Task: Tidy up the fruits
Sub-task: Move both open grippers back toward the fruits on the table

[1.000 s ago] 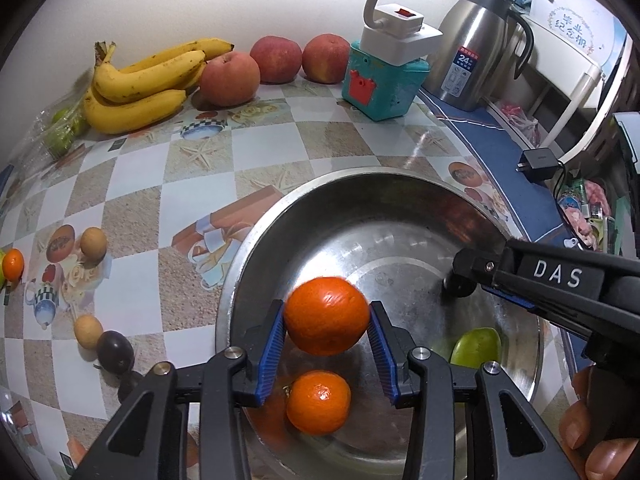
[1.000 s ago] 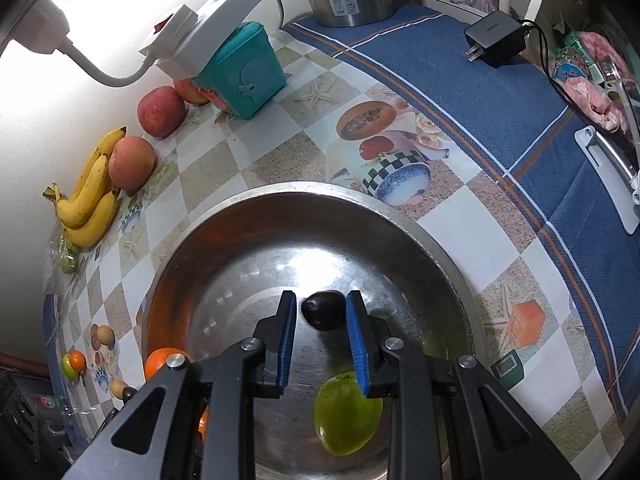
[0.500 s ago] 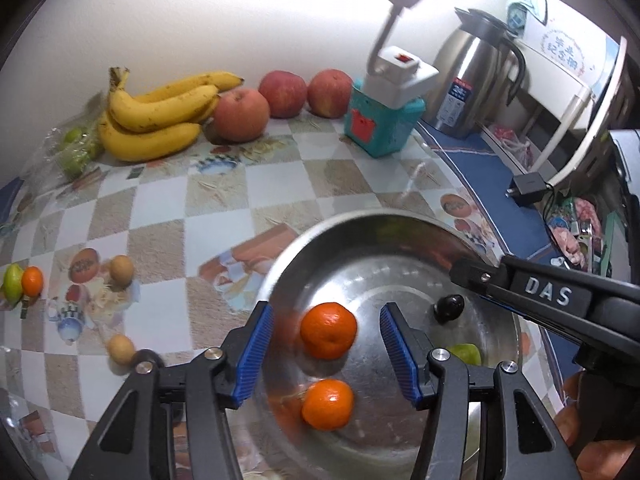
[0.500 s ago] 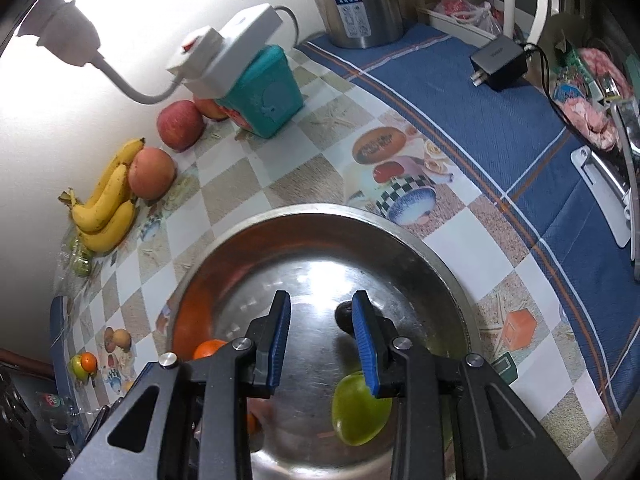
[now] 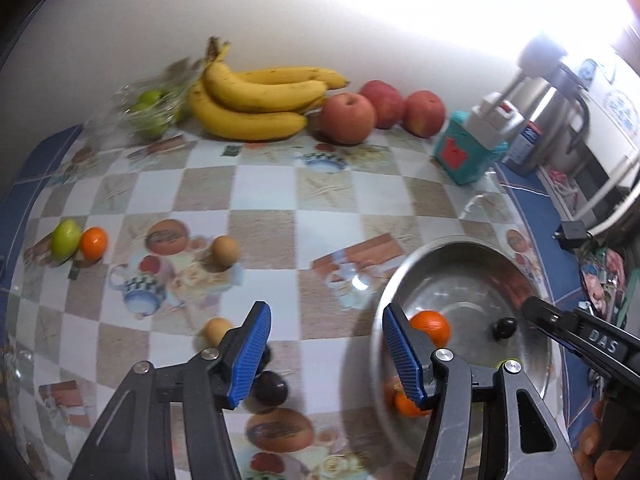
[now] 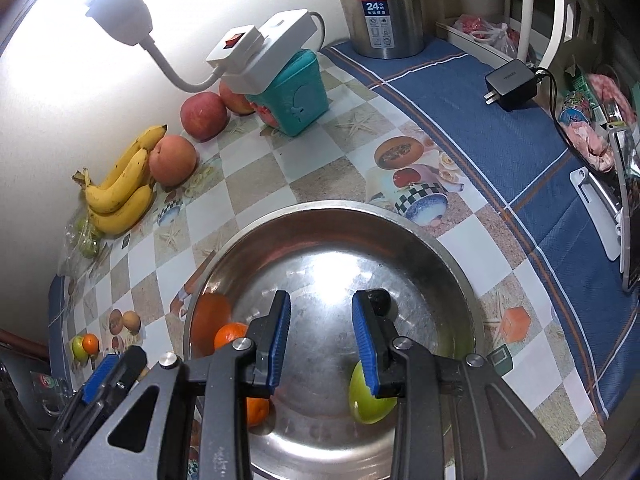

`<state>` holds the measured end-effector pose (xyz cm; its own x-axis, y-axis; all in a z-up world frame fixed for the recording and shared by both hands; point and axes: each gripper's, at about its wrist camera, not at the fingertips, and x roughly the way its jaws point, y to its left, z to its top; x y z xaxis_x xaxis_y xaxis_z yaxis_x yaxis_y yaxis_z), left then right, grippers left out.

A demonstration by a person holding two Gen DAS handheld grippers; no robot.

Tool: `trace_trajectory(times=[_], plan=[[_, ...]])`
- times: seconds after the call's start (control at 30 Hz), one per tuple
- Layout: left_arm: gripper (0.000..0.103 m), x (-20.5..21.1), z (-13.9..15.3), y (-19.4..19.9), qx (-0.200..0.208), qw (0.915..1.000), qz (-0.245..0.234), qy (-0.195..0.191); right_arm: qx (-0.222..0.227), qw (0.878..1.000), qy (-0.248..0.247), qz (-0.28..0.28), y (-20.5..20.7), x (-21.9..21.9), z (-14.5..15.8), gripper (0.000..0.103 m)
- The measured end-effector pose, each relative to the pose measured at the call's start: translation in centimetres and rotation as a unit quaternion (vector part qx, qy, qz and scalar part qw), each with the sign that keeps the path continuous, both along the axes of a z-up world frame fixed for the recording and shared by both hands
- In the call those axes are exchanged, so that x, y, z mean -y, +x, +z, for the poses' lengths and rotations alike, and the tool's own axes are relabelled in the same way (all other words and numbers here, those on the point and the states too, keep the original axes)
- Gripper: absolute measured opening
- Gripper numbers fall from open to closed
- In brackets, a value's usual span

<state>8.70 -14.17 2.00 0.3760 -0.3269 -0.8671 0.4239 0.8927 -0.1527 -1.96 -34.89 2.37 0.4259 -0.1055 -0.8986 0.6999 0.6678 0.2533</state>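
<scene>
A steel bowl (image 6: 332,205) holds two oranges (image 6: 230,334), a green fruit (image 6: 370,404) and a small dark fruit (image 6: 380,300). My right gripper (image 6: 321,300) hangs above the bowl's middle, open, with nothing between its fingers. My left gripper (image 5: 325,312) hovers over the table just left of the bowl (image 5: 460,240); its jaws are opening and empty. Below its left finger lie a dark plum (image 5: 271,388) and a small brown fruit (image 5: 216,330). Another brown fruit (image 5: 224,250), a small orange (image 5: 93,243) and a green fruit (image 5: 66,234) sit further left.
Bananas (image 5: 256,108), three apples (image 5: 347,118) and a bag of green fruit (image 5: 152,110) line the back wall. A teal box (image 6: 296,96) with a white power strip, a steel kettle (image 6: 380,8) and a black charger (image 6: 510,84) stand beyond the bowl.
My left gripper let the orange go into the bowl, opened wide, rose and swung left over the table. My right gripper lifted a little, and the dark fruit stayed in the bowl.
</scene>
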Motion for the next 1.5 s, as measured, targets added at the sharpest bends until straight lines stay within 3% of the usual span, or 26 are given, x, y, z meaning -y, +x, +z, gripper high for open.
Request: trace_trajectory(times=[0.2,0.27,0.3,0.4,0.53,0.57,0.67,0.73,1.0,1.13,1.5], plan=[[0.066,-1.2,0.1,0.3,-0.004,0.9998,0.017,0.01,-0.002,1.0,-0.005,0.019,0.5,-1.1,0.4,0.033],[0.076,-1.3,0.0,0.3,-0.009,0.9996,0.019,0.017,-0.007,1.0,-0.007,0.022,0.7,-1.3,0.3,0.043],[0.078,-1.2,-0.2,0.3,-0.013,0.9995,0.02,0.023,-0.011,1.0,-0.009,0.023,0.7,-1.4,0.2,0.053],[0.085,-1.1,-1.0,0.4,-0.026,0.9988,0.02,0.038,-0.025,0.999,-0.016,0.023,0.8,-1.4,-0.2,0.057],[0.101,-1.5,-1.7,0.6,-0.036,0.9974,0.034,0.053,-0.039,0.999,-0.026,0.027,1.0,-1.5,-0.5,0.075],[0.103,-1.6,-1.8,0.7,-0.039,0.997,0.038,0.054,-0.04,0.998,-0.026,0.029,1.0,-1.6,-0.6,0.076],[0.103,-2.2,-2.5,1.0,-0.056,0.9949,0.056,0.062,-0.044,0.998,-0.027,0.037,1.2,-1.8,-0.7,0.077],[0.103,-2.7,-3.1,1.3,-0.064,0.9932,0.067,0.07,-0.048,0.998,-0.029,0.04,1.4,-1.9,-0.9,0.087],[0.103,-3.5,-3.5,1.6,-0.073,0.9908,0.085,0.076,-0.051,0.997,-0.034,0.045,1.4,-2.2,-1.1,0.088],[0.103,-3.6,-3.4,1.7,-0.067,0.9905,0.087,0.083,-0.048,0.997,-0.036,0.053,1.6,-2.5,-1.1,0.101],[0.103,-3.7,-2.8,1.7,-0.059,0.9923,0.077,0.077,-0.034,0.995,-0.059,0.078,2.0,-3.5,-0.7,0.101]])
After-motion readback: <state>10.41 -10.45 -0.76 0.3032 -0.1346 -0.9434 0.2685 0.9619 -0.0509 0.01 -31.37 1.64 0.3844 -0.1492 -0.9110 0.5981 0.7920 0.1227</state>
